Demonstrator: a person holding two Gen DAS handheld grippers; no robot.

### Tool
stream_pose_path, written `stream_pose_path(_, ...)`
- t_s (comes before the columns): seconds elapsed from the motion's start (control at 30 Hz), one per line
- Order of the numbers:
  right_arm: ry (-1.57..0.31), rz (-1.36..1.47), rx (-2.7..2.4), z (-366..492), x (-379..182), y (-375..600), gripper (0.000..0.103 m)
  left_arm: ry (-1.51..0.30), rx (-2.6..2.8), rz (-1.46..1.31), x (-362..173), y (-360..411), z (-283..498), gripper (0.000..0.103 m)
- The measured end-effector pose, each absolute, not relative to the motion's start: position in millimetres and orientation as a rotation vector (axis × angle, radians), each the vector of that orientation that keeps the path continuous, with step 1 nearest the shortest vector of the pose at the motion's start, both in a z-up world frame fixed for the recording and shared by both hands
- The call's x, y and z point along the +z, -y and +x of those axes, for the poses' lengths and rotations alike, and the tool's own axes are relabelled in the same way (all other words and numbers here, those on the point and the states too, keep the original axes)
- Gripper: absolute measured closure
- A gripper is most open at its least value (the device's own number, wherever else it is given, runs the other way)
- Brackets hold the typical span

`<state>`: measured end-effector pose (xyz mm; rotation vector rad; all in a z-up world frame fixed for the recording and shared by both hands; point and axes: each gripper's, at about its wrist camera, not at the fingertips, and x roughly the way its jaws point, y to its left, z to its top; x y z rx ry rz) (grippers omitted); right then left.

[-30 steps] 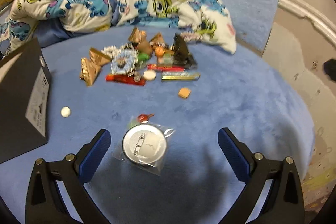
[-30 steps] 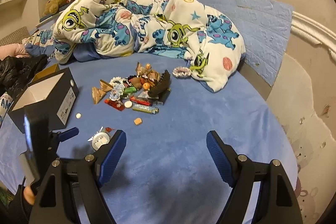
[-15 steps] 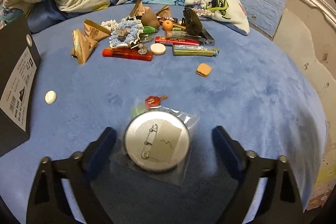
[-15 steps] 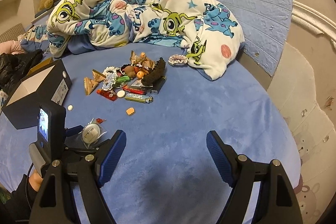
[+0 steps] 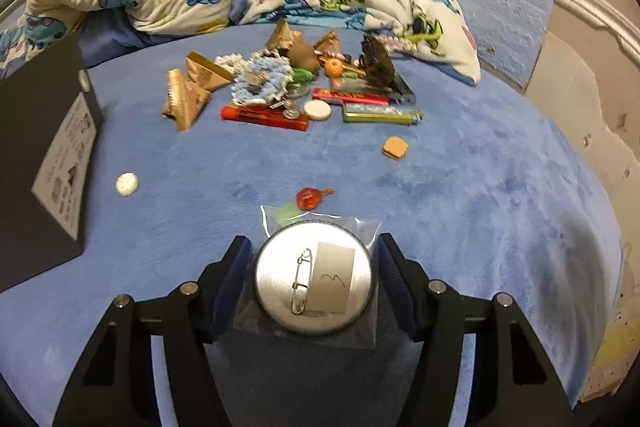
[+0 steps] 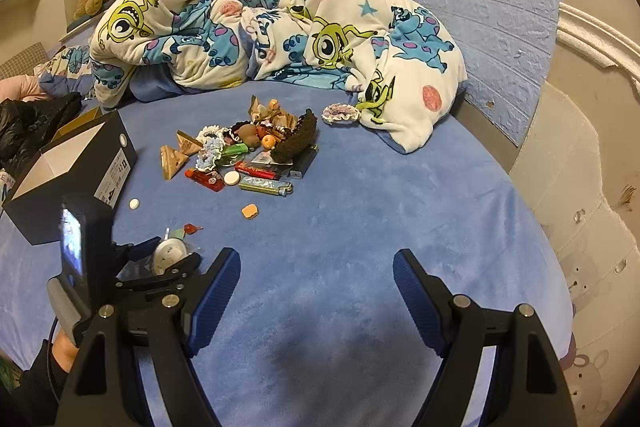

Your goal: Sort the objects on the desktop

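Low in the left wrist frame, I am seeing my left gripper (image 5: 314, 281) pinching a round silver metal badge in a clear plastic bag (image 5: 314, 277), blue ribbed pads touching both its edges on the plush blue blanket (image 5: 480, 187). Its paper sticker's scribble is unreadable. My right gripper (image 6: 316, 291) is hovering spread wide.

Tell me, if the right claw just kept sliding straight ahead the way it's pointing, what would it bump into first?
Probably nothing soon: the right claw faces bare blue bedspread. Farther on, likely the cartoon quilt, though depth is hard to judge.
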<state>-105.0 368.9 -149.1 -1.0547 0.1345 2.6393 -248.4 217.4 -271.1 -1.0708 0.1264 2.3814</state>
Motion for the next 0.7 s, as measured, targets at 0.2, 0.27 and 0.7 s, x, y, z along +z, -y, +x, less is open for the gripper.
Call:
stream_pose_path(0.2, -0.134, -1.052, 2.646, -106.4, -150.1, -367.4, 0.022, -0.095, 2.434, -1.032, -247.3, -192.7, -244.8, 0.038)
stream_pose_path(0.27, -0.137, -1.053, 2.655, -108.5, -150.5, -365.5, 0.022, -0.075, 2.453, -1.005, -236.3, -182.7, -243.1, 0.038)
stream_pose_path(0.7, -0.141, -1.065, 2.758, -139.9, -148.8, -334.0, 0.022, -0.03, 2.531, -0.925, -200.4, -145.2, -240.8, 0.038)
